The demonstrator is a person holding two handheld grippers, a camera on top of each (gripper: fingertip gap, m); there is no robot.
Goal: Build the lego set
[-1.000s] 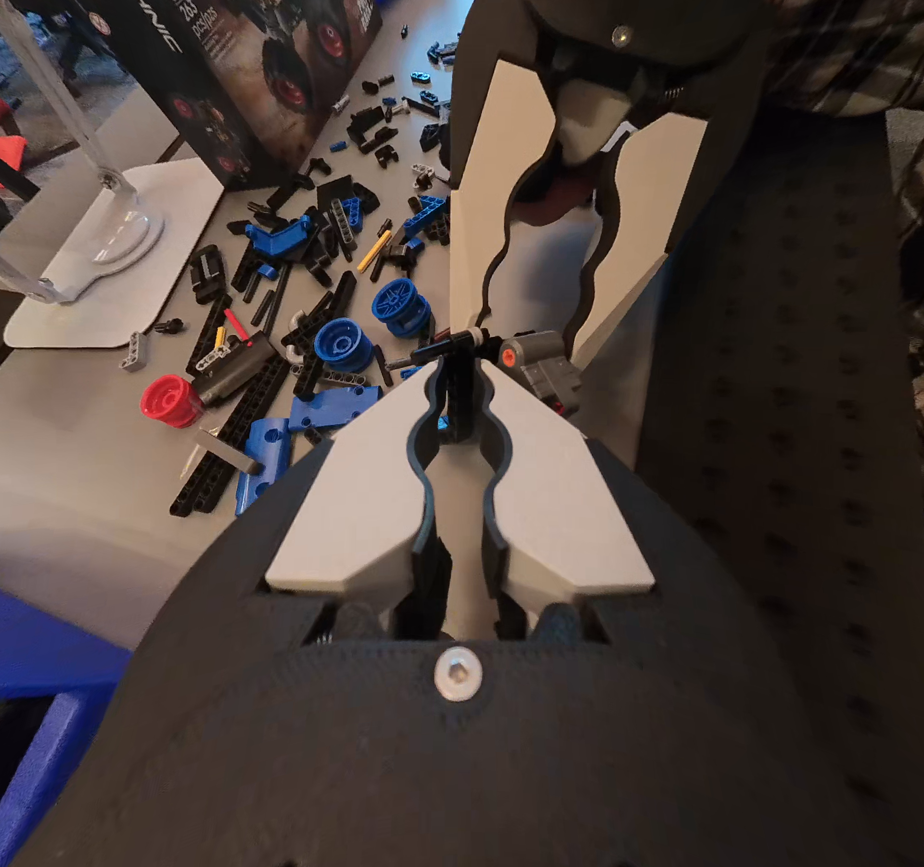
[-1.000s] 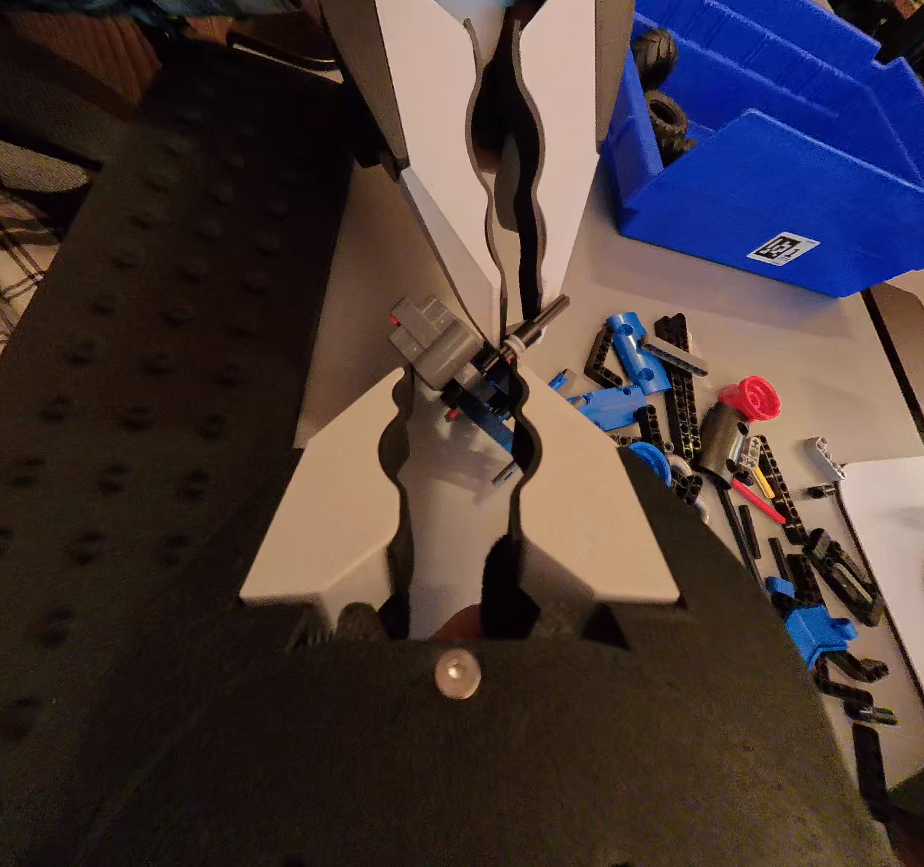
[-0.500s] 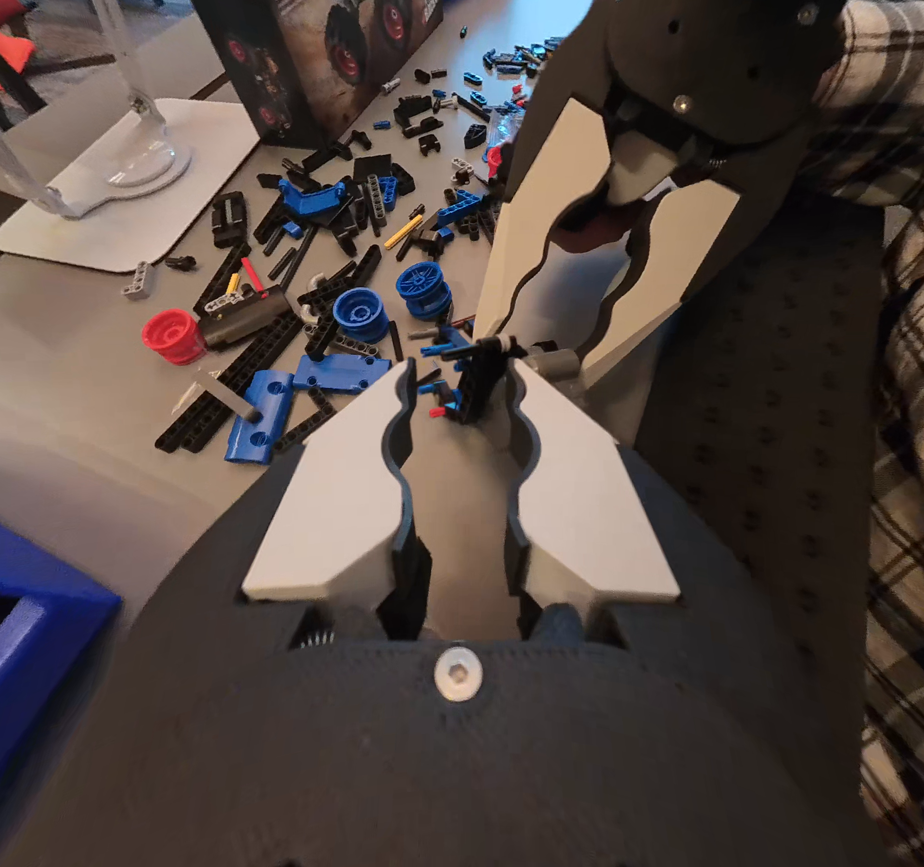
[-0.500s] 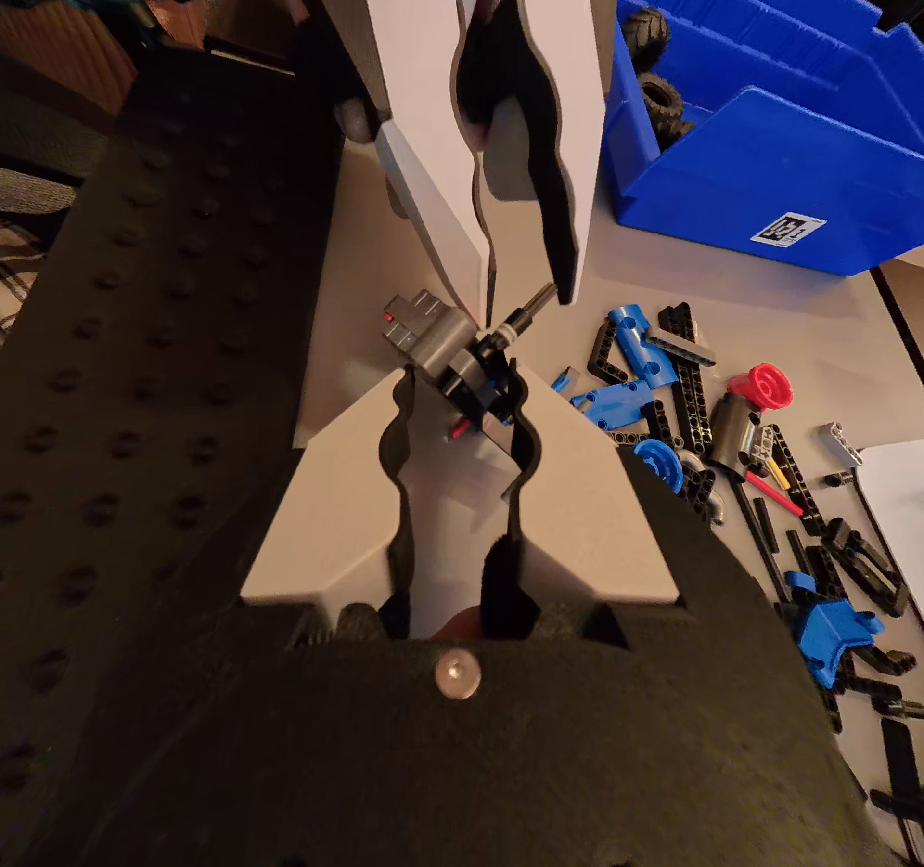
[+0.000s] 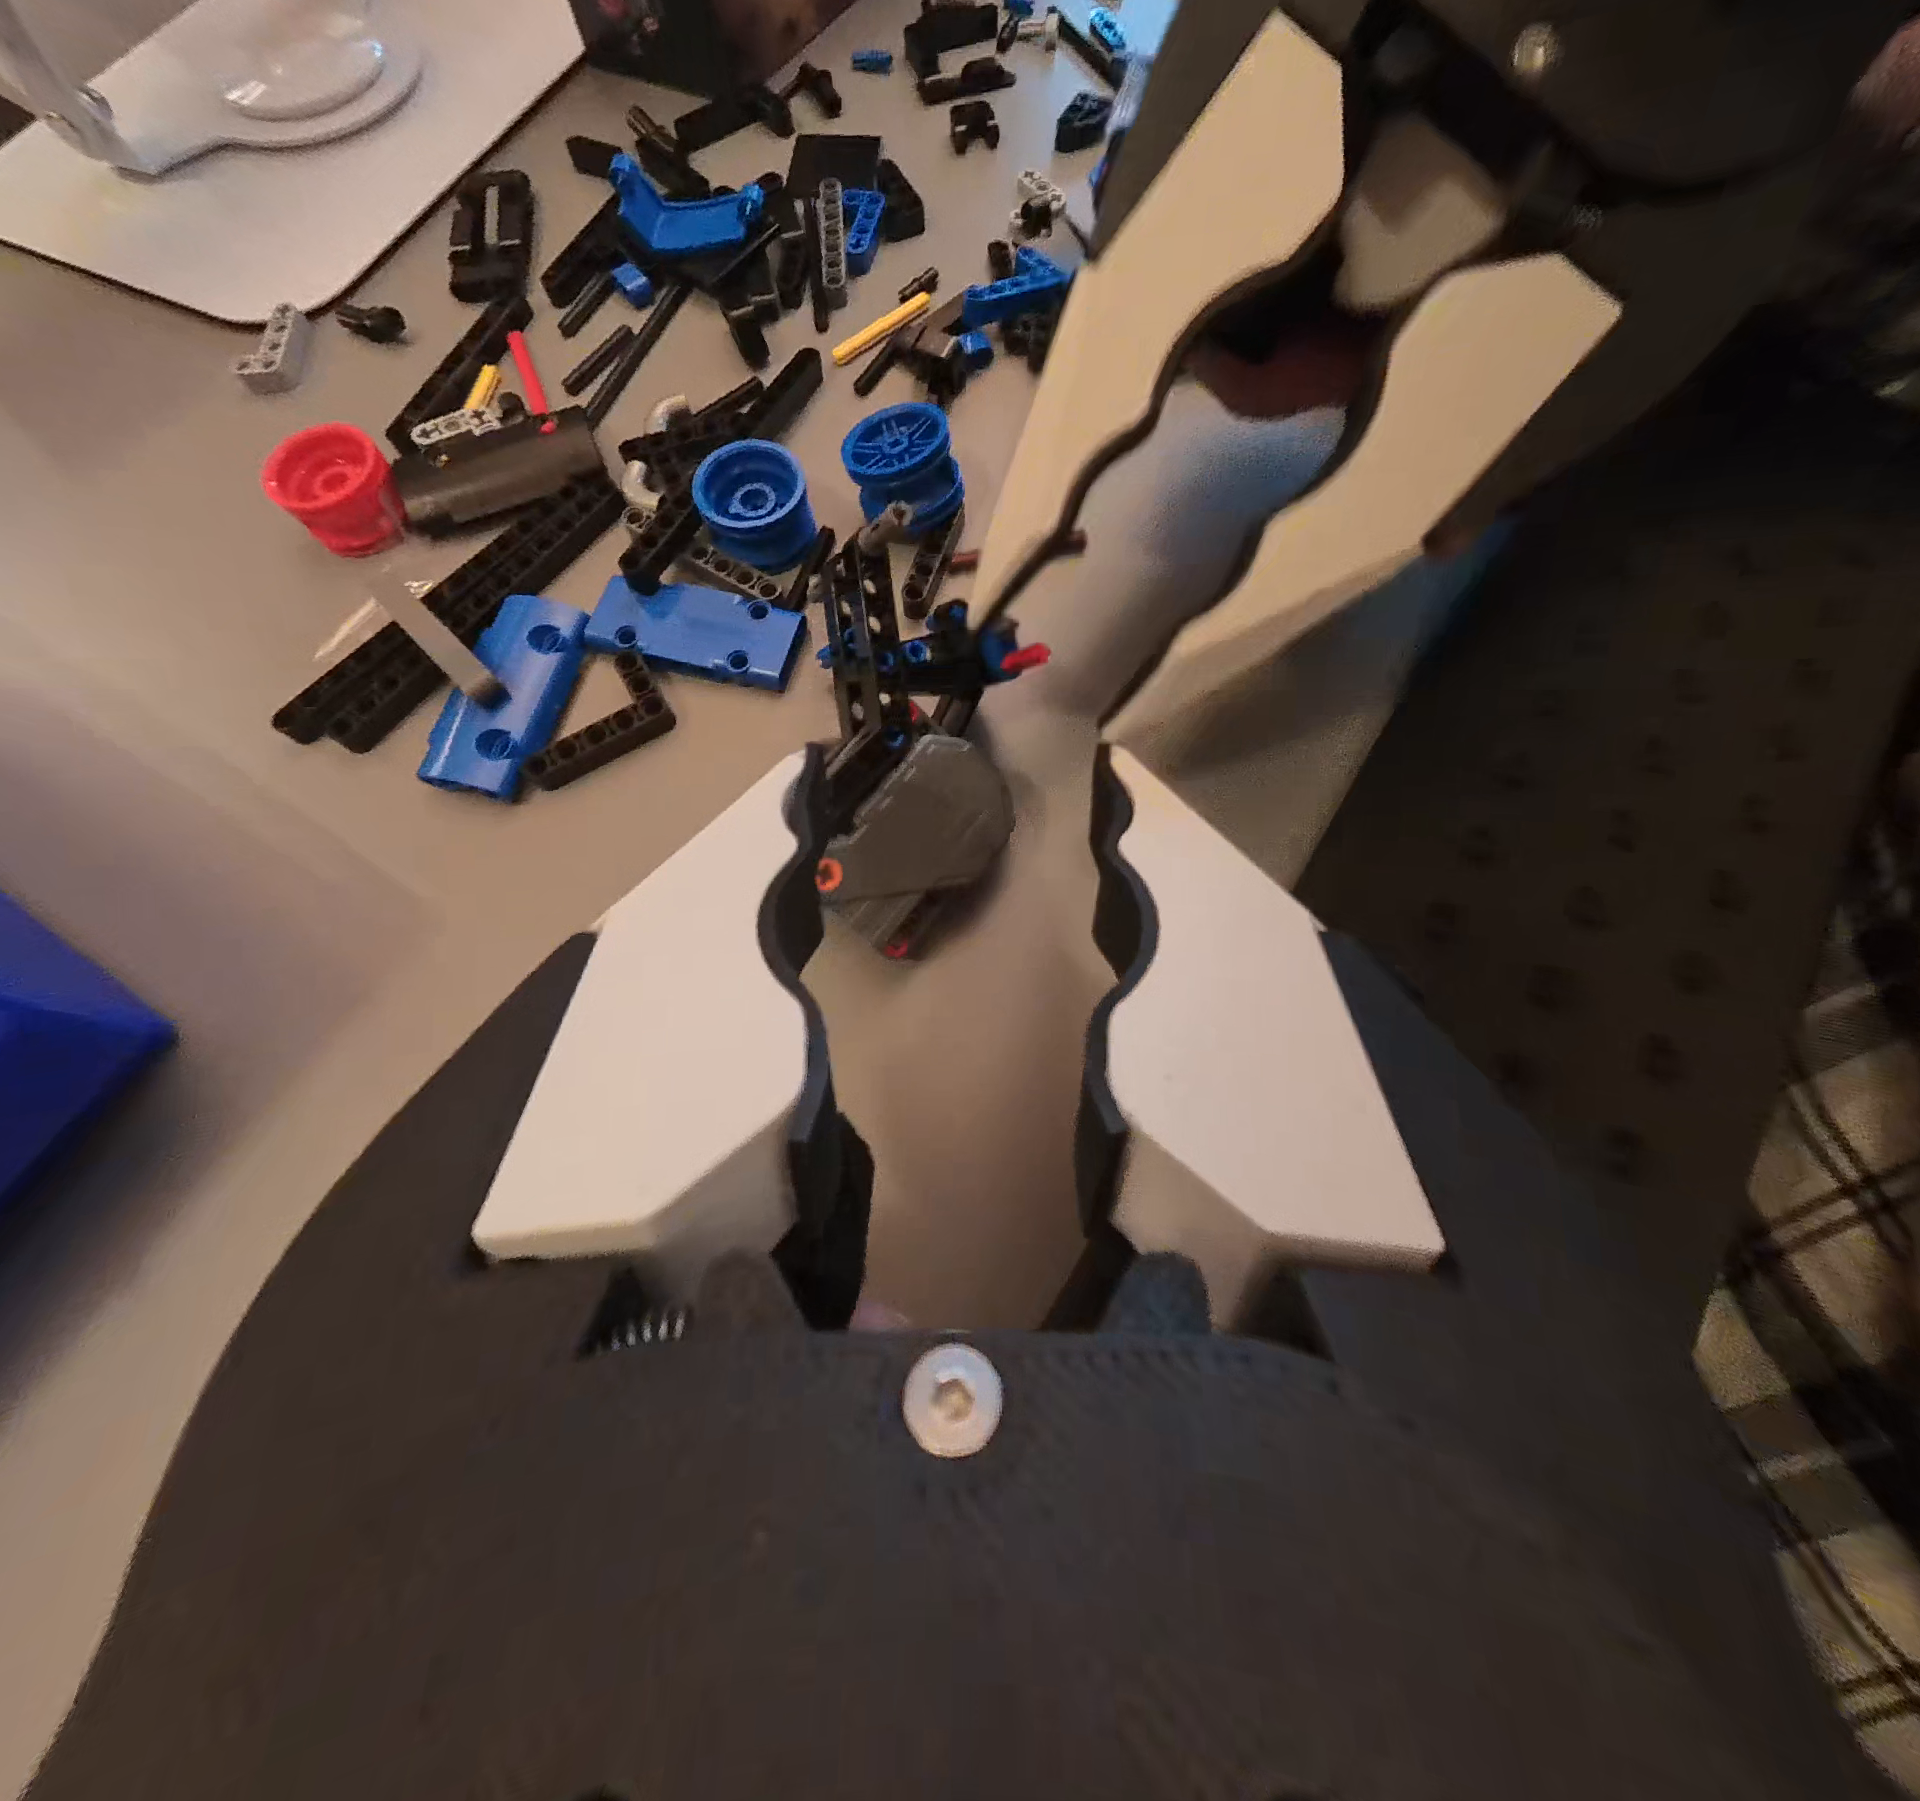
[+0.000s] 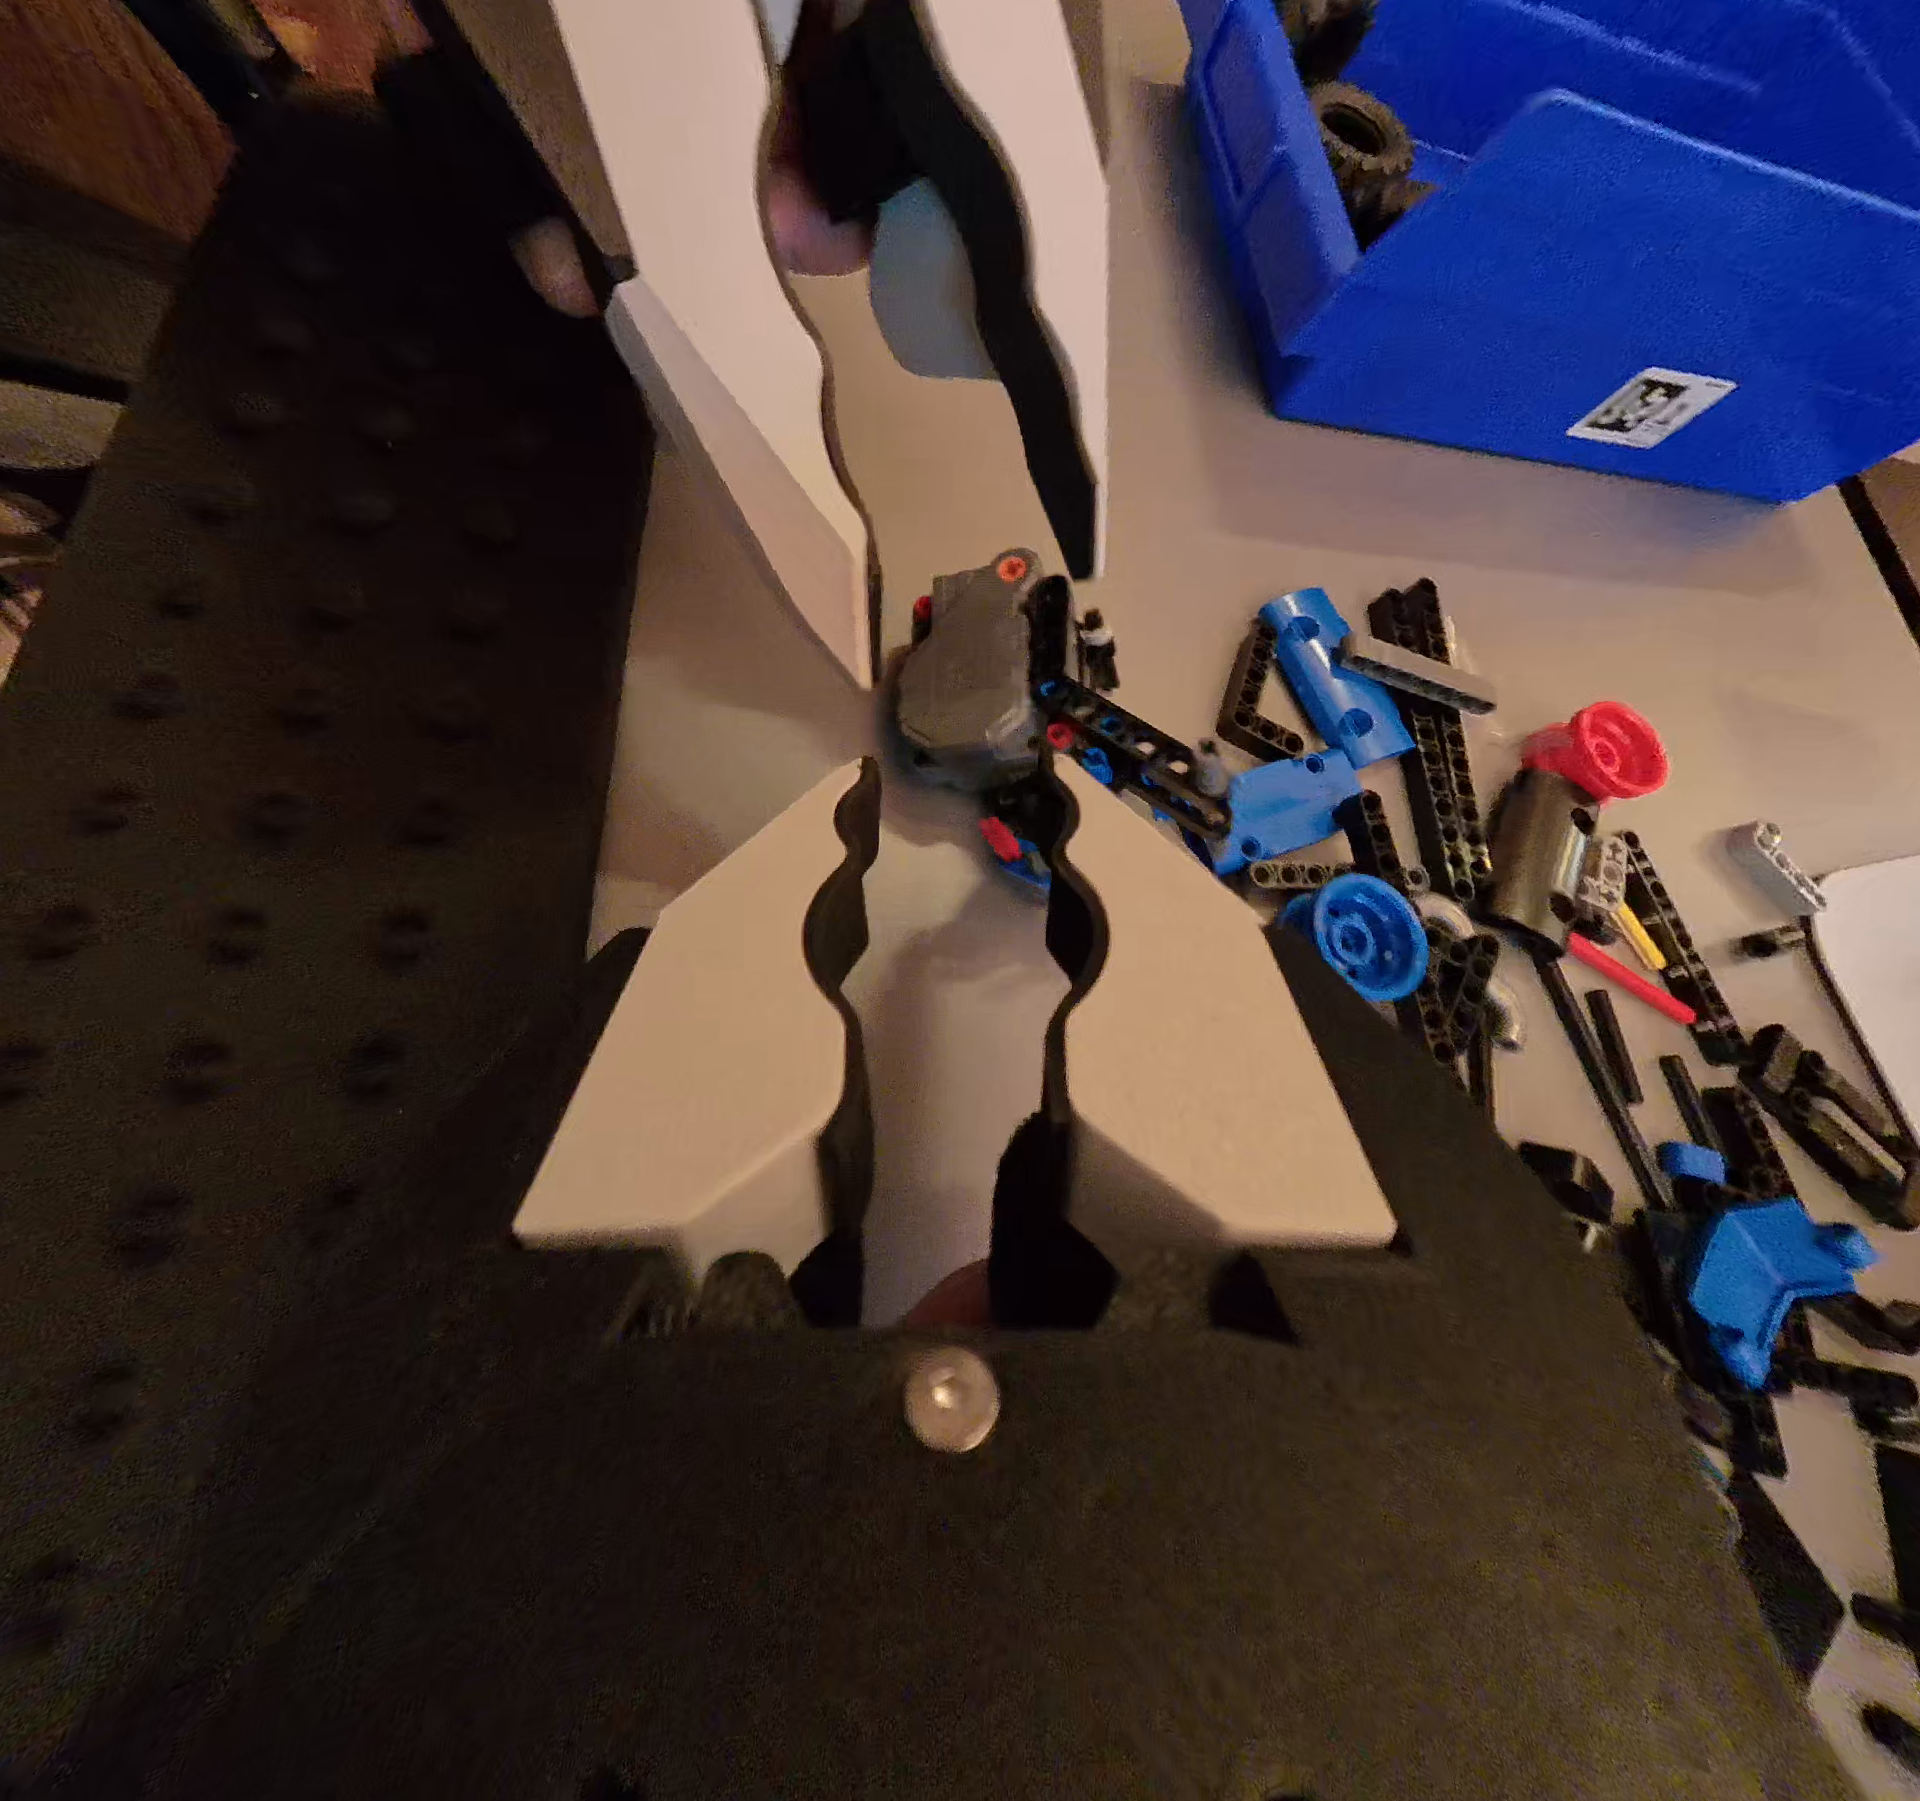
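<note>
Left claw: wide open, pointing forward and down over the table, nothing pinched. Right claw: wide open too, coming in from the other side. Tips of both claws nearly meeting, point to point. Left claw tilted a bit as seen from the right wrist. A fingertip curled around the left claw's black body, seen from the right wrist.
</note>
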